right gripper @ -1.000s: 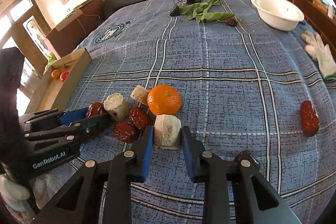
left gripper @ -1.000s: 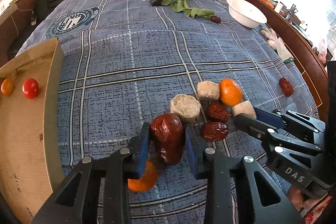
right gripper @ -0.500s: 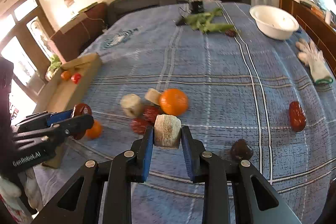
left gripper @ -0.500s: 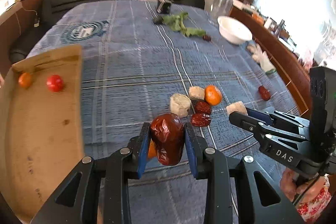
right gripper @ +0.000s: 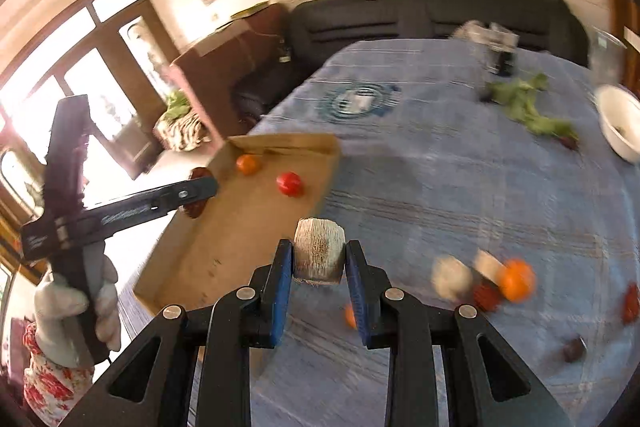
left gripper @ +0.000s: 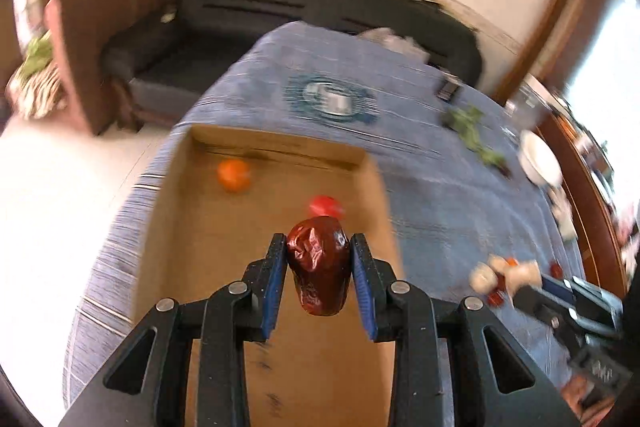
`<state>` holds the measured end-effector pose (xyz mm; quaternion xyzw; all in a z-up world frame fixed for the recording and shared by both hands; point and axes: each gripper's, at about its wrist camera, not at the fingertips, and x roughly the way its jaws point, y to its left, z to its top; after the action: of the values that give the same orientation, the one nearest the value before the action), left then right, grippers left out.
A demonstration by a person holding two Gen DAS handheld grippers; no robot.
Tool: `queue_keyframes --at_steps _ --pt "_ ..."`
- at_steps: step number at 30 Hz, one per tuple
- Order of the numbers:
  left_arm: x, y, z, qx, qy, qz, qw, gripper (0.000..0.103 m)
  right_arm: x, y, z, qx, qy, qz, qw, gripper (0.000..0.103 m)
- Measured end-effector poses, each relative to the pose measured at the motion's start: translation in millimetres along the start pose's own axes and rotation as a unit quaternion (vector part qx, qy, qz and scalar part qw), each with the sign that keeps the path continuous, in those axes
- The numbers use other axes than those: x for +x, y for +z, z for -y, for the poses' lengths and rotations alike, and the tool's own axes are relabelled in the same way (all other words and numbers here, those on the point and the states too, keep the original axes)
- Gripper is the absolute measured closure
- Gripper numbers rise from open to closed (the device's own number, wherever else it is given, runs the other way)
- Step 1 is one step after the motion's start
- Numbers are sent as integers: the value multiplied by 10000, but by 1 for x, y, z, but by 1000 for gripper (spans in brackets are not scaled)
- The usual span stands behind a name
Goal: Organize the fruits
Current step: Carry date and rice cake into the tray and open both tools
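- While both grippers carry a load, neither piece has been set down: the left gripper is clamped on a wrinkled red date, held above the floor of the cardboard box.
- Clenched likewise, the right gripper grips a pale fibrous chunk over the blue cloth, just short of the box's near wall.
- Beyond the left gripper's tips, inside the box, lie a tomato and, farther off, a small orange; these two count as sorted.
- To the right of the right gripper, well apart from the box, remain an orange, pale chunks and several dates, blurred.
- Judgement: early stage; two placed, two in transit, most of the pile outstanding.
- Farthest off stand a white bowl and green leaves.
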<state>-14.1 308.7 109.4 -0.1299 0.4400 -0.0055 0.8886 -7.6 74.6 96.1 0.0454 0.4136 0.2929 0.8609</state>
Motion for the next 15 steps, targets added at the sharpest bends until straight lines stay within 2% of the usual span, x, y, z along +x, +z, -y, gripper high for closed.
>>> queue_keyframes --at_steps 7,12,15 --pt "45 17 -56 -524 238 -309 9979 72 92 21 -32 -202 -73 -587 9980 73" --pt "65 21 -69 -610 307 -455 9966 72 139 22 -32 -133 -114 -895 9958 73" --pt "78 24 -71 -601 346 -539 9961 72 154 20 -31 -159 -166 -1012 9946 73"
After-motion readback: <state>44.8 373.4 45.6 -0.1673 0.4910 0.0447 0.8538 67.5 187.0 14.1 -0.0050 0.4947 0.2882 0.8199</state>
